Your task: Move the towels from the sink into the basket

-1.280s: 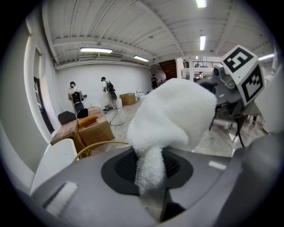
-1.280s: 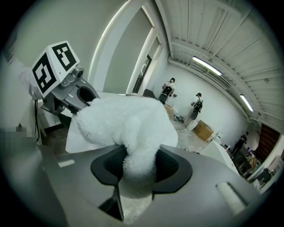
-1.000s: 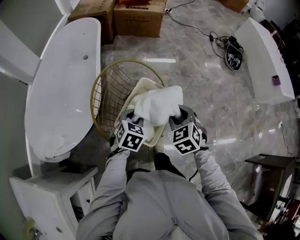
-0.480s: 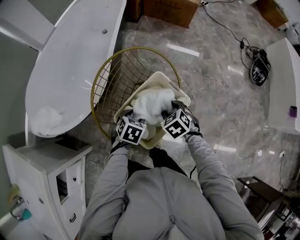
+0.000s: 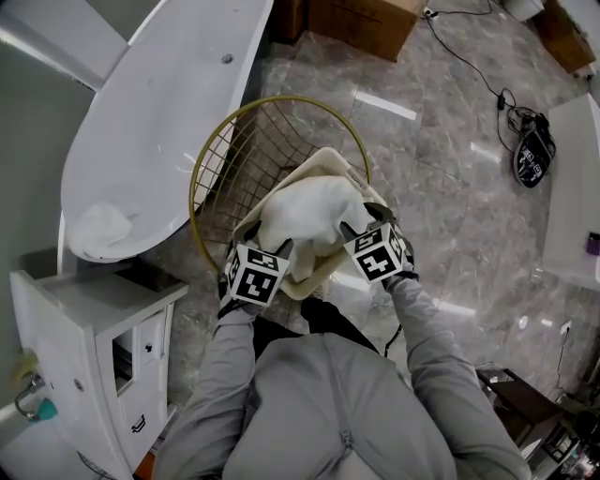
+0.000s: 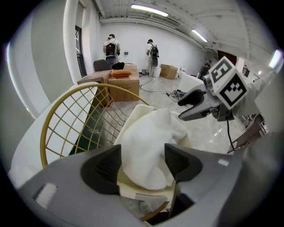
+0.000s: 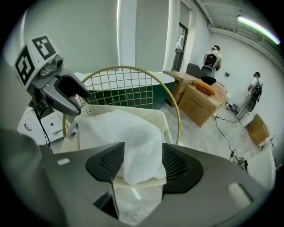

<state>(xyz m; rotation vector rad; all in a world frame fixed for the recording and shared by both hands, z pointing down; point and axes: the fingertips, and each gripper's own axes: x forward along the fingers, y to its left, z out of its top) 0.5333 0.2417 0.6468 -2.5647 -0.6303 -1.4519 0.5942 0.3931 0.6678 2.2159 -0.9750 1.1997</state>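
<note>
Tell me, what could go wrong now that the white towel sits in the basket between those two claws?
1. The left gripper and the right gripper have just been opening their jaws, but the towel lies between both pairs. Lifting away might snag it and drag it out.
2. The towel is heaped above the rim of the cream basket, so it could slide off onto the floor.

My head view looks steeply down from overhead, reaching across the floor (image 5: 441, 187) to the far boxes (image 5: 361, 23). The left gripper view sits close over the towel (image 6: 148, 142), facing far and slightly right; the right gripper view, equally close, faces far and left. All three share towel, wire basket (image 5: 234, 155) and boxes.
</note>
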